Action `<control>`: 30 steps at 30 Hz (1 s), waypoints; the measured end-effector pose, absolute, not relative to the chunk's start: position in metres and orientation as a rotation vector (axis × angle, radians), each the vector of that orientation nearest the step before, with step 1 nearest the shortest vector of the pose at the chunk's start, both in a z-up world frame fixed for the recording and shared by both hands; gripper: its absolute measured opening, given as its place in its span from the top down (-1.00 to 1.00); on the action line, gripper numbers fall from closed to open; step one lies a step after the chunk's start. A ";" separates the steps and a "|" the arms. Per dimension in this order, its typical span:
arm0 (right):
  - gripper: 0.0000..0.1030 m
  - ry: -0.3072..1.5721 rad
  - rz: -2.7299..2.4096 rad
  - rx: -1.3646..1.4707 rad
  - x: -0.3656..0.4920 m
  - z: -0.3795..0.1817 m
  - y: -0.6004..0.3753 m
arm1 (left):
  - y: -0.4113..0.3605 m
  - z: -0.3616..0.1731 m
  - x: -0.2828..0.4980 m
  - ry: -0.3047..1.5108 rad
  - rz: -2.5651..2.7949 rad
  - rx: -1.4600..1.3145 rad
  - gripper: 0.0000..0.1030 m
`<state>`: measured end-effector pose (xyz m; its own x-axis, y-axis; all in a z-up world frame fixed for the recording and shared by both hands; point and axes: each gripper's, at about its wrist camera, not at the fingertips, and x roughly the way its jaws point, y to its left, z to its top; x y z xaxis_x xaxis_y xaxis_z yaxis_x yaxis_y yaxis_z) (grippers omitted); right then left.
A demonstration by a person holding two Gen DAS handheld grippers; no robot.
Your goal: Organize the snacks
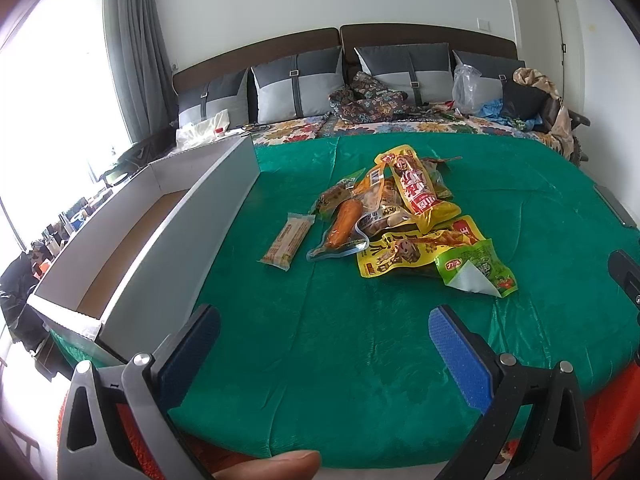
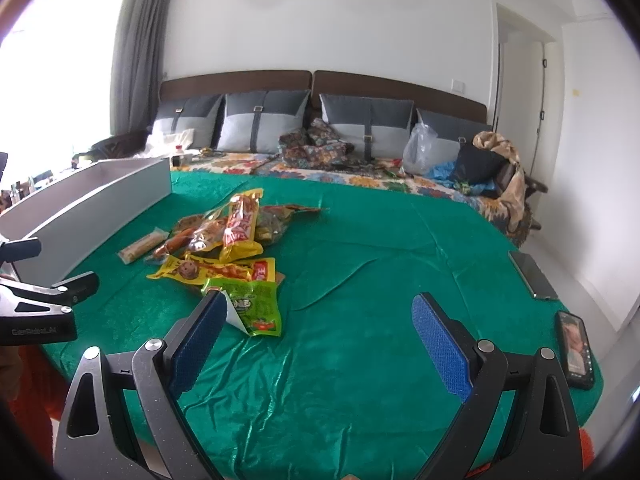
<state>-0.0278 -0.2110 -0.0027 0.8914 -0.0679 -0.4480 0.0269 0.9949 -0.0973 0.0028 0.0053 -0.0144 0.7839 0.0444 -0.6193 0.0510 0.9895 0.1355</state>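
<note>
Writing: red-and-yellow pack (image 1: 416, 188) and yellow pouch (image 1: 416, 252) carried Chinese print, too small to read; green pouch (image 1: 478, 266) likewise. The left gripper body, seen from the right wrist, bore pale lettering too blurred to read.
Snacks: heap (image 1: 396, 216) lay mid-cloth, packs overlapping; an orange sausage (image 1: 344, 220) in clear wrap sat at its left side.
Stray bar: pale wrapped bar (image 1: 286, 242) lay just left of the heap, apart from it, between heap and box.
Box: long white open box (image 1: 176, 220) stood along the cloth's left edge, brown floor showing inside.
Cloth: green cloth (image 1: 320, 340) covered the bed, creased, bare between heap and jaws.
Edges: two phones (image 2: 576, 350) lay at the cloth's right edge; floral sheet and grey pillows (image 1: 300, 84) lay beyond its far edge.
Open room: bare cloth right of the heap and in front of both grippers.
Left gripper (image 1: 324, 340): jaws stood wide apart, nothing between the blue pads; heap lay ahead and slightly right, well apart.
Right gripper (image 2: 316, 336): jaws stood wide apart, holding nothing; the green pouch's folded corner lay just by the left pad, contact unclear.
Hand: a fingertip (image 1: 276, 462) showed at the left view's bottom edge.
</note>
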 end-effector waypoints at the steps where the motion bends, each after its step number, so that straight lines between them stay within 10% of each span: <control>1: -0.86 0.467 -0.049 -0.089 -0.029 -0.003 -0.211 | 0.005 -0.015 0.003 0.671 -0.003 0.148 -1.00; 30: -0.86 0.496 -0.050 -0.079 -0.025 -0.010 -0.215 | 0.012 -0.024 0.009 0.699 0.014 0.146 -1.00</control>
